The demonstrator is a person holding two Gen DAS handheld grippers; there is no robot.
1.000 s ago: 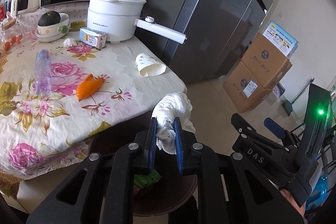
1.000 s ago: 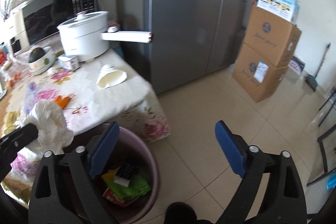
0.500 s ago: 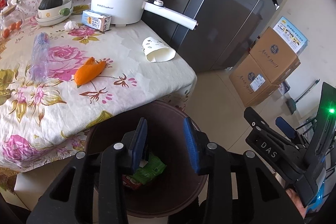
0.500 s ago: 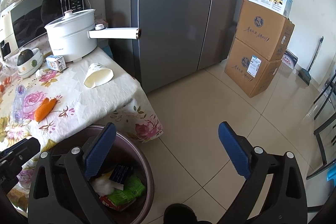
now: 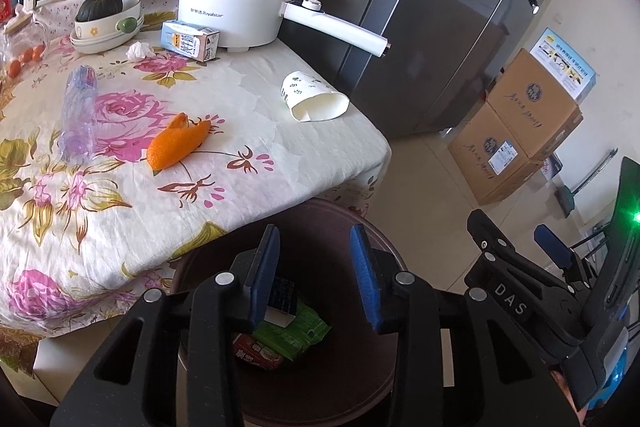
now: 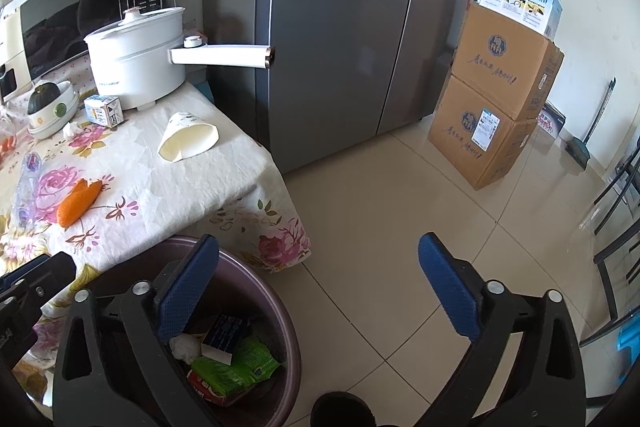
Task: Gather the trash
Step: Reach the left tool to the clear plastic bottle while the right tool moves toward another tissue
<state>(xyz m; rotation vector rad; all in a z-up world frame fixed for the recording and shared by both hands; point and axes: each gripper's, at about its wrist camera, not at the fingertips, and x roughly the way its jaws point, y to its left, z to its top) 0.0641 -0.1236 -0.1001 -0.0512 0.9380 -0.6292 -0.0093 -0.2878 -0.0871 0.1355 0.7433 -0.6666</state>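
Observation:
My left gripper [image 5: 316, 269] is open and empty above the round purple trash bin [image 5: 384, 251], which holds a green packet [image 5: 296, 333], a dark box and a white crumpled tissue [image 6: 185, 346]. My right gripper [image 6: 320, 285] is open and empty beside the bin [image 6: 280, 311], over the floor. On the floral tablecloth lie an orange peel [image 5: 176, 145], a tipped paper cup [image 5: 314, 99], a clear plastic bottle [image 5: 78, 113], a milk carton [image 5: 190, 41] and a small tissue wad [image 5: 140, 51].
A white electric pot [image 5: 236, 13] with a long handle, a bowl with a green squash [image 5: 106, 17] and a microwave stand at the table's back. A grey fridge [image 6: 340, 27] and stacked cardboard boxes [image 6: 496, 99] stand beyond on the tiled floor.
My left gripper opened and let go of the crumpled white tissue, which now lies in the bin. Both views have risen slightly and shifted toward the table.

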